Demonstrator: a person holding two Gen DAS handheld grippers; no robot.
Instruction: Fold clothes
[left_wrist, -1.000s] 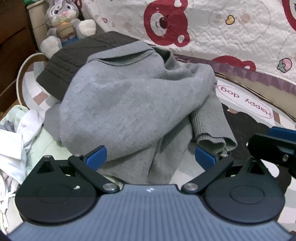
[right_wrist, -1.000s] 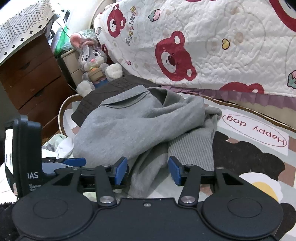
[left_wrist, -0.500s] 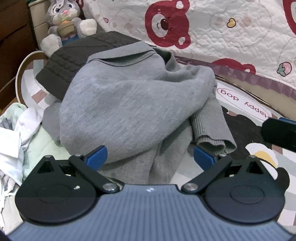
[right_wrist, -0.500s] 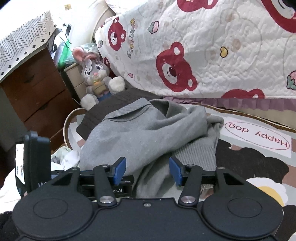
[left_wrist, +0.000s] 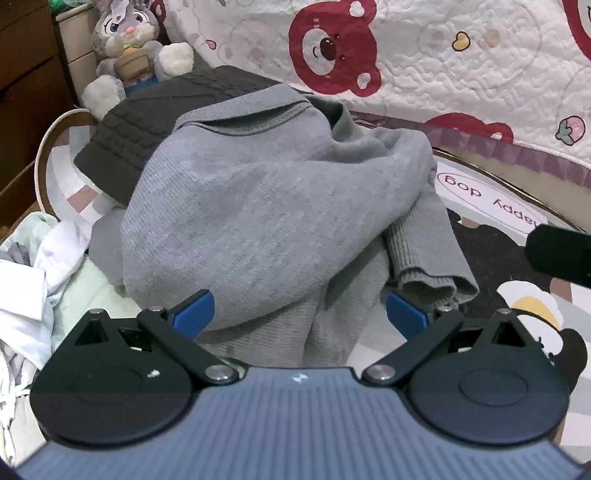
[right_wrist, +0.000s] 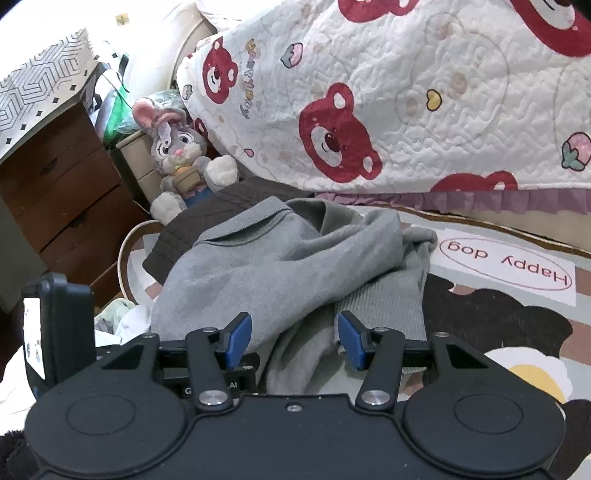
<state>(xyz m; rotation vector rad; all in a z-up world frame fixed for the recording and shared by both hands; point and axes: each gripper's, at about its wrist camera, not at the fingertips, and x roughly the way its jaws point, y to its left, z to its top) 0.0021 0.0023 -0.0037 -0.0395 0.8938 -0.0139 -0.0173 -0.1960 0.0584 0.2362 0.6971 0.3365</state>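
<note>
Bedroom floor, cartoon rug (right_wrist: 517, 325) under pile, bear quilt (right_wrist: 406, 92) behind. One grey sweater (left_wrist: 266, 214), one dark knit (left_wrist: 155, 122), one plush bunny (right_wrist: 177, 147). Your left tool (left_wrist: 299, 310) and right tool (right_wrist: 293, 336) both spread, gripping nothing.

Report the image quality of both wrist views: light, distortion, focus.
Left wrist view: soft, even indoor light; fisheye bends the rug border into a curve; the grey sweater is sharp, its knit visible. Right wrist view: same soft light, brighter towards the upper left corner; dark fisheye edge at the top left corner; the plush rabbit stays legible.
</note>
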